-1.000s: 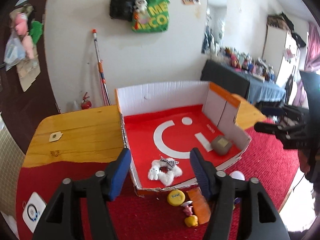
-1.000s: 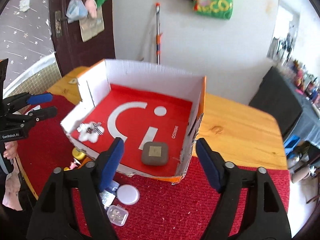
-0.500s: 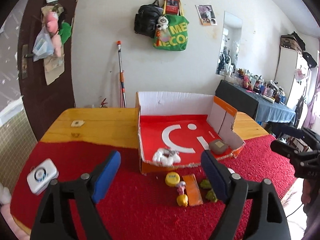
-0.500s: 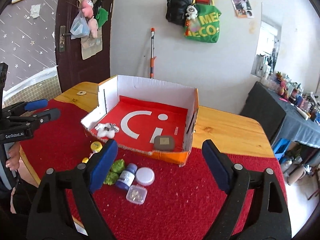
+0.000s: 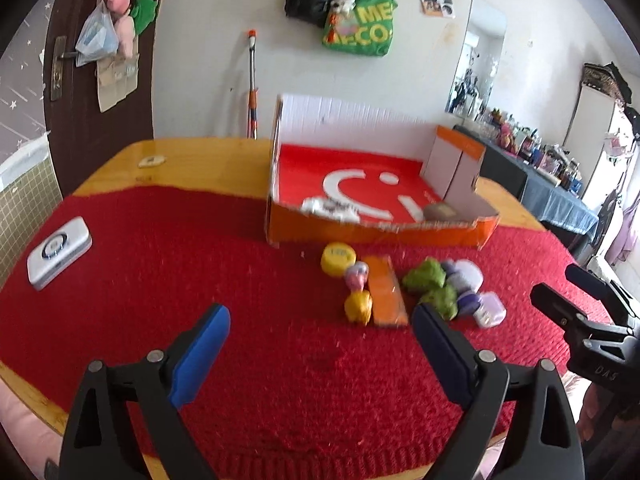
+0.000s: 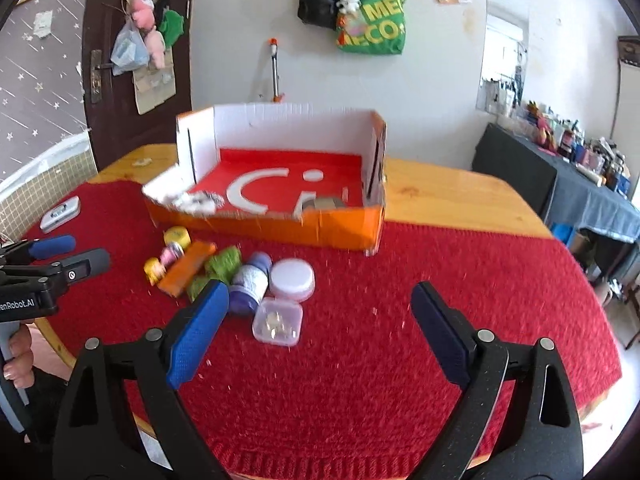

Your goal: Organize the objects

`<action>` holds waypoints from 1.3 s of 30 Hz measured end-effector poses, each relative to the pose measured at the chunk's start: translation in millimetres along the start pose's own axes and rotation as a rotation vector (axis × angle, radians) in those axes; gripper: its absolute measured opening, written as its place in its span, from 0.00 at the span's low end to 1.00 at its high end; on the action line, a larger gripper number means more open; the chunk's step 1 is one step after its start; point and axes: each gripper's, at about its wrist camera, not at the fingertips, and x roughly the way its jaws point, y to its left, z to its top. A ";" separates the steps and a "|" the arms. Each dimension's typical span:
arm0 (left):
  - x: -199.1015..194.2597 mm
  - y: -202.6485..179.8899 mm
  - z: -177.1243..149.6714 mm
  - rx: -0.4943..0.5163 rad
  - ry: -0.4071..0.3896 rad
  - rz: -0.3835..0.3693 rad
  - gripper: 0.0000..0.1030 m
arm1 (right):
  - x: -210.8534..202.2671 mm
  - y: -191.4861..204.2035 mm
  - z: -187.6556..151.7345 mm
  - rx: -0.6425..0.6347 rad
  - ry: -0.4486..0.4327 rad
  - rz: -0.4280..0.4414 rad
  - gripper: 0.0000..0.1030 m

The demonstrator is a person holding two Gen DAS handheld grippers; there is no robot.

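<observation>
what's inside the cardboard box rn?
Inside the cardboard box: a white plush toy at its front left corner and a grey-brown square case near the front right. The front wall hides their lower parts and the floor just behind it.

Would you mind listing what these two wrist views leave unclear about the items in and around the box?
- Brown block in the box: right wrist view, mostly hidden by the torn front wall.
- White plush: both views, motion blur hides its shape.
- Clear case: contents too small to identify.
- Green items: right wrist view, one partly behind the right gripper's left finger.
- White device: label unreadable.
</observation>
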 end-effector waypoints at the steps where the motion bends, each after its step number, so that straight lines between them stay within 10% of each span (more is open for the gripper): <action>1: 2.4 0.2 -4.6 -0.005 0.010 0.003 0.92 | 2.5 0.4 -3.8 0.003 0.011 0.000 0.91; 39: 64.9 -7.9 12.2 0.046 0.212 0.022 0.91 | 52.2 -5.7 -19.6 0.065 0.195 0.035 0.91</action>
